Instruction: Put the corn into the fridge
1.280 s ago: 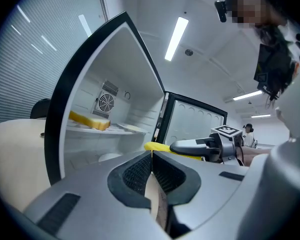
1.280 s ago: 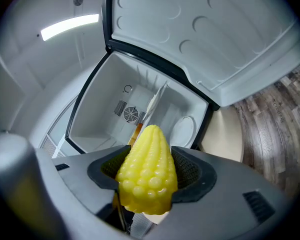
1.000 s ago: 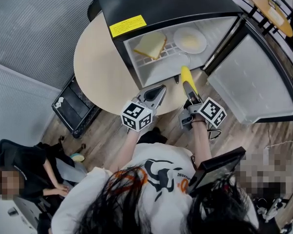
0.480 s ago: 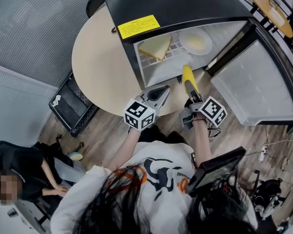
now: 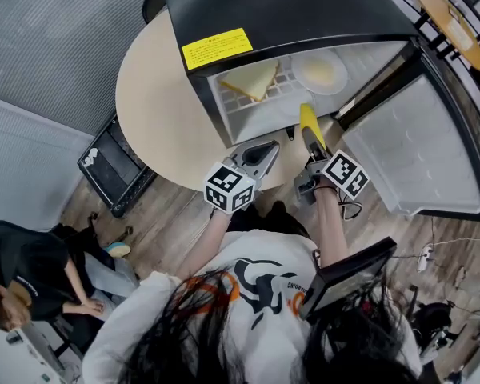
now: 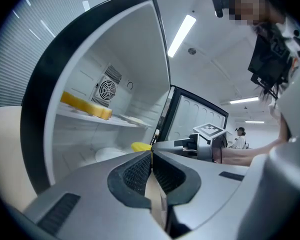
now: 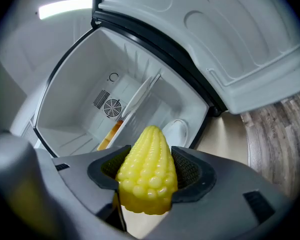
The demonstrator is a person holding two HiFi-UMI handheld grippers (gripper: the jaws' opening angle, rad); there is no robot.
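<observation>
A yellow corn cob (image 7: 147,171) sits clamped between the jaws of my right gripper (image 7: 149,176), its tip pointing into the open black mini fridge (image 5: 272,14). From the head view the corn (image 5: 309,124) reaches the fridge's front edge, with the right gripper (image 5: 314,148) just behind it. My left gripper (image 5: 262,154) hovers at the left of the corn over the table edge, its jaws pressed together on nothing (image 6: 151,156). The corn's tip (image 6: 140,147) shows past the left jaws.
The fridge stands on a round beige table (image 5: 156,102). Its door (image 5: 412,146) hangs open to the right. On the wire shelf lie a yellow sponge-like slab (image 5: 252,80) and a white plate (image 5: 320,70). A second white dish (image 7: 176,131) rests on the fridge floor. A person sits at lower left.
Both grippers have edged toward the fridge; the corn's tip has moved from over the table to the fridge's opening. The grip on the corn is unchanged.
</observation>
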